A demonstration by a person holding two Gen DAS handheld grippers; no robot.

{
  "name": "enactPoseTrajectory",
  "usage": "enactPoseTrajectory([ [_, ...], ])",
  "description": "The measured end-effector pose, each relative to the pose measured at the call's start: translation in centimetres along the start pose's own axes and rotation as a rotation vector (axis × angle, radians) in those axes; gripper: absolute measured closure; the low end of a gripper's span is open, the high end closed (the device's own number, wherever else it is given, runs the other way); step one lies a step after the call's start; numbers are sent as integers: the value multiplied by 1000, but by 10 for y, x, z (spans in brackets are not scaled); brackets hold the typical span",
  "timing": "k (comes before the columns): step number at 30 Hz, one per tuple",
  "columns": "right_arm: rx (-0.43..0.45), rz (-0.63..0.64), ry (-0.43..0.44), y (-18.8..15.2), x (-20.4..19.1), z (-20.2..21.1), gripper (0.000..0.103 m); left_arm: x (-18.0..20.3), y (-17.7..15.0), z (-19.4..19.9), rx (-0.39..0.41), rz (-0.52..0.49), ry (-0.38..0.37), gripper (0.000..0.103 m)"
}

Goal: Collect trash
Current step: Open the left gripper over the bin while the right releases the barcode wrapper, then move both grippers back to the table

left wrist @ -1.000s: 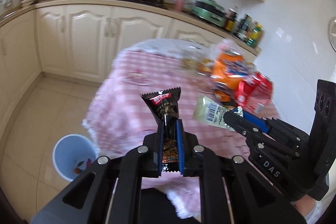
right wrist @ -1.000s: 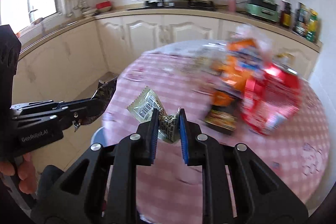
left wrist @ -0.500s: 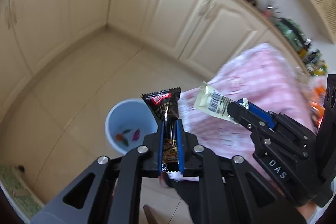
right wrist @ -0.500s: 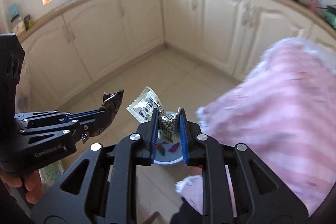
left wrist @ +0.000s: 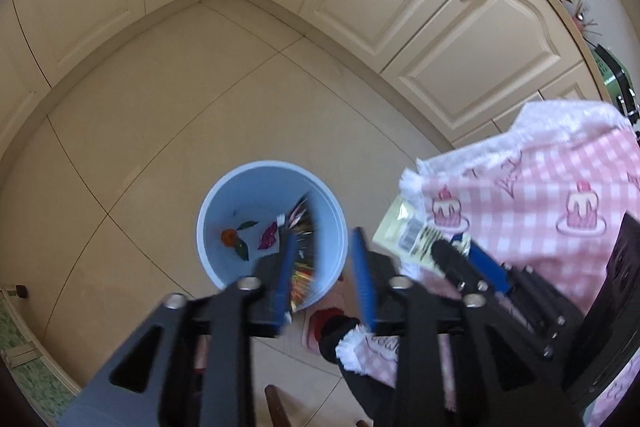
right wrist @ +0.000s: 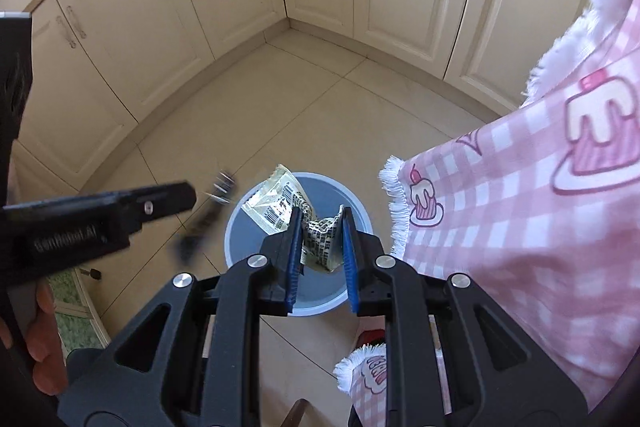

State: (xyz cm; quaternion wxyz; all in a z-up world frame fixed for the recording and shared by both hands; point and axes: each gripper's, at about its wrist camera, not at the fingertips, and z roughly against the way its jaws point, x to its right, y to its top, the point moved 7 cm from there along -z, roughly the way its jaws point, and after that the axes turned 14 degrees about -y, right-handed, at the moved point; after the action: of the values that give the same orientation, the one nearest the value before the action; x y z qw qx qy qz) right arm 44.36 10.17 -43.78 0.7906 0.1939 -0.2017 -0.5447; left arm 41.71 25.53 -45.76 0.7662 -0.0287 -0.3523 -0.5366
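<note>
A light blue bin point(left wrist: 224, 195) stands on the tiled floor below both grippers, with an orange scrap, leaves and a pink wrapper in it. My left gripper point(left wrist: 324, 245) hangs over it, its jaws opening. A dark snack wrapper point(left wrist: 302, 243), blurred, slides off the left pad and drops toward the bin; the right wrist view shows the dark wrapper point(right wrist: 208, 215) in the air just past the left gripper point(right wrist: 188, 197). My right gripper point(right wrist: 321, 215) is shut on a crumpled yellowish wrapper point(right wrist: 280, 203) with a barcode, above the bin point(right wrist: 320, 283).
A pink checked tablecloth point(right wrist: 520, 187) hangs down close on the right of the bin. Cream cabinets point(left wrist: 420, 7) line the far sides of the floor. A green mat point(right wrist: 76, 323) lies at lower left. A hand point(right wrist: 44, 347) holds the left gripper.
Both grippers swung off the table and came down over the blue bin. The left jaws opened and the dark wrapper is falling out. The right still grips the yellowish wrapper.
</note>
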Motion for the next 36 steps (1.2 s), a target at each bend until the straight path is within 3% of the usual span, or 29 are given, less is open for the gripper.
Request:
enactPoseTrajectory([
  [6,-14,3,14,0,-10,-9,84,-14,0,3,14,-4,55,64],
  [15,23,12,43,10,-30,3,84,-37,-7,32,54,52,72,63],
  [26,148,-47,62,44,-36,46,79,-13,3,83,154,7,47,56],
  [31,194,-53,55,47,-32,71,64,5,3,106,189,-29,50,56],
  [36,246,-64,50,45,-21,110,63,30,-3,133,223,-69,37,55],
])
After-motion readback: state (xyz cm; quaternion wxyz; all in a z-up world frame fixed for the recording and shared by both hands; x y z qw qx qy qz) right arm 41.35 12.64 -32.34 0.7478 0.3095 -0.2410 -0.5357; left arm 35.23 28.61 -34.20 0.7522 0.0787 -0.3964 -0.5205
